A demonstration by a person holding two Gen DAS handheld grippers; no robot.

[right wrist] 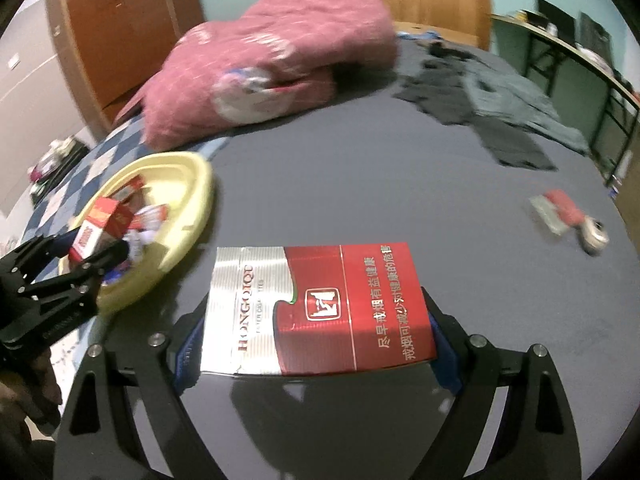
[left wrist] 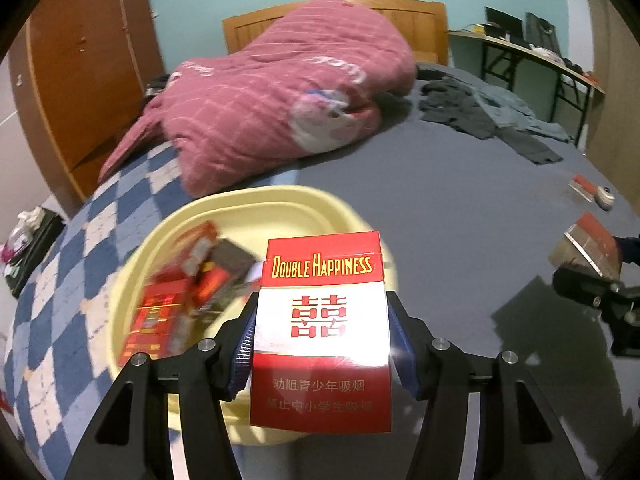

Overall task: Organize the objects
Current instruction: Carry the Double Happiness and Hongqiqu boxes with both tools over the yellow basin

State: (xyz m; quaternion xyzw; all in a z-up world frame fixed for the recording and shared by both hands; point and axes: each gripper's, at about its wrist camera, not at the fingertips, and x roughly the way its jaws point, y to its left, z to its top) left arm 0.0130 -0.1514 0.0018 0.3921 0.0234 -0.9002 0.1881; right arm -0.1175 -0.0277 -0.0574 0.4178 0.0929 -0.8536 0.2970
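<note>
Carrying 1 pack each, both grippers are loaded: the left gripper (left wrist: 322, 344) is clenched on the narrow sides of the Double Happiness pack (left wrist: 322, 328), held upright with its printed face toward the camera, while the right gripper (right wrist: 316, 332) is clamped across the longer span of the red-and-silver pack (right wrist: 320, 308), which lies crosswise between its blue pads, hence the wider jaw spread. Gripping by the side edges keeps each flat box square and lets it drop cleanly when released. The Double Happiness pack sits in front of the near rim of the yellow basin (left wrist: 256, 200), which rests on the bed where the checked quilt (left wrist: 72, 272) meets the dark grey sheet (left wrist: 460, 208); the basin already holds several other packs (left wrist: 160, 312), so it looks like the collecting place. In the right wrist view the left gripper (right wrist: 96, 256) shows with its pack at the basin's near edge, suggesting that pack goes in first. The red-and-silver pack is above the sheet, just right of the basin. 1 more red pack (right wrist: 556, 208) and a small round object (right wrist: 596, 238) lie well apart, probably still to collect. A pink folded duvet (left wrist: 280, 92) and dark clothes (left wrist: 480, 112) lie farther back.
</note>
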